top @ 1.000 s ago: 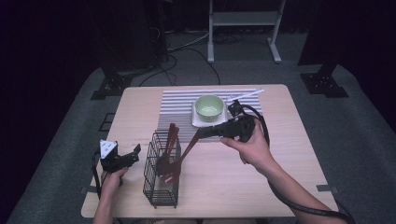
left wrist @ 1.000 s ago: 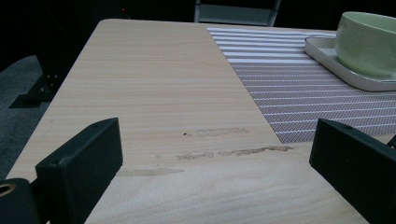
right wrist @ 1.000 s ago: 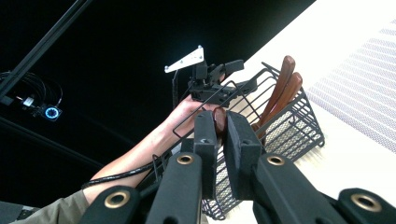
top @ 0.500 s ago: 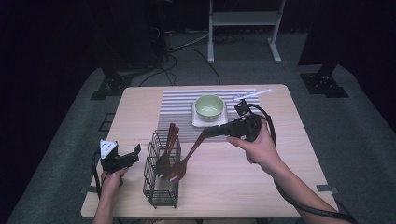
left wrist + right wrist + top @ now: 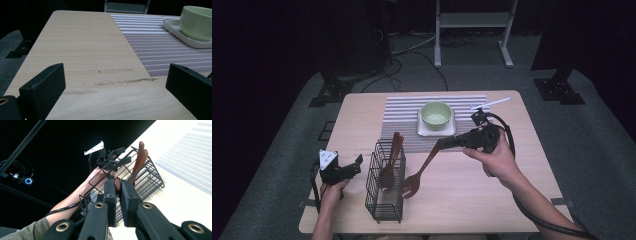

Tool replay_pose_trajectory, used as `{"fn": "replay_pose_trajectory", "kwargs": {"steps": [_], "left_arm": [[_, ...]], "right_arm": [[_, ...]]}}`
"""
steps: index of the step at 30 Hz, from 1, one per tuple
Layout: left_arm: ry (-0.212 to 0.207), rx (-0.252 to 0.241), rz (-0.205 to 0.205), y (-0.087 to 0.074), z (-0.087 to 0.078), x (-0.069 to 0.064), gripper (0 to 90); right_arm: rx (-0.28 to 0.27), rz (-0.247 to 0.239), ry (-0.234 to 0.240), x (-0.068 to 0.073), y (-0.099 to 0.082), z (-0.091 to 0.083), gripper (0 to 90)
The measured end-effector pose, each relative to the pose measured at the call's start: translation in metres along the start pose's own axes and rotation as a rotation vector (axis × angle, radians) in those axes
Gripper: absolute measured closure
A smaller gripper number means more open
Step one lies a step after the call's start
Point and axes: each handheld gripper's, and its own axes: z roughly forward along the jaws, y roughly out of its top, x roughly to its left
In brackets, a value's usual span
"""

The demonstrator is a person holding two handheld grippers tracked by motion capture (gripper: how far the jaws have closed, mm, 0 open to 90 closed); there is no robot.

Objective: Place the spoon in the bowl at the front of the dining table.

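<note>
Dark studio floor with cables and stand legs is surrounding a pale wooden tabletop (image 5: pixel 362 120) at the centre of the high view.

Striped placemat (image 5: pixel 404 117): lying across the upper middle of the tabletop, also showing at the right of the left gripper view.

Green bowl (image 5: pixel 436 114): sitting on a white square tray (image 5: pixel 435 131), which is resting on the placemat, centre of the high view; both are appearing at the upper right of the left gripper view.

White stick-like item (image 5: pixel 490 103): lying at the placemat's upper right corner; its kind cannot be told.

Black wire basket (image 5: pixel 384 182): standing in the lower middle of the high view, holding two brown wooden utensils (image 5: pixel 391 160) that are leaning with their handles up.

Wooden fork (image 5: pixel 418 175): hanging tilted just right of the basket, tines low near the tabletop, handle rising to the upper right; whether the tines are touching the tabletop cannot be told.

Right gripper (image 5: pixel 443 142): held in the right hand (image 5: pixel 493 155) at centre right, jaws clenched on the fork's handle end, as the right gripper view is also showing.

Left gripper (image 5: pixel 358 162): held in the left hand (image 5: pixel 332 192) at lower left, just left of the basket, jaws spread wide and holding nothing, hovering over bare wood in the left gripper view.
</note>
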Motion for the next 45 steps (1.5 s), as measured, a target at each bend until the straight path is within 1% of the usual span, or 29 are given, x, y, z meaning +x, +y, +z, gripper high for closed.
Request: {"fn": "replay_pose_trajectory", "kwargs": {"steps": [6,16,18,25,30,35,45], "left_arm": [[0.0,0.001,0.0,0.0,0.0,0.0,1.7],[0.0,0.001,0.0,0.0,0.0,0.0,1.7],[0.0,0.001,0.0,0.0,0.0,0.0,1.7],[0.0,0.001,-0.001,0.0,0.0,0.0,1.7],[0.0,0.001,0.0,0.0,0.0,0.0,1.7],[0.0,0.001,-0.001,0.0,0.0,0.0,1.7],[0.0,0.001,0.003,0.0,0.0,0.0,1.7]], "right_arm": [[0.008,0.012,-0.006,-0.006,-0.004,-0.002,82.8],[0.015,0.03,-0.031,-0.016,-0.011,-0.006,82.7],[0.013,0.026,-0.032,-0.017,-0.011,-0.006,82.7],[0.025,0.039,-0.038,-0.022,-0.016,-0.007,82.7],[0.026,0.039,-0.043,-0.026,-0.02,-0.007,82.7],[0.03,0.055,-0.046,-0.031,-0.024,-0.008,82.7],[0.026,0.065,-0.061,-0.038,-0.03,-0.012,82.7]]}}
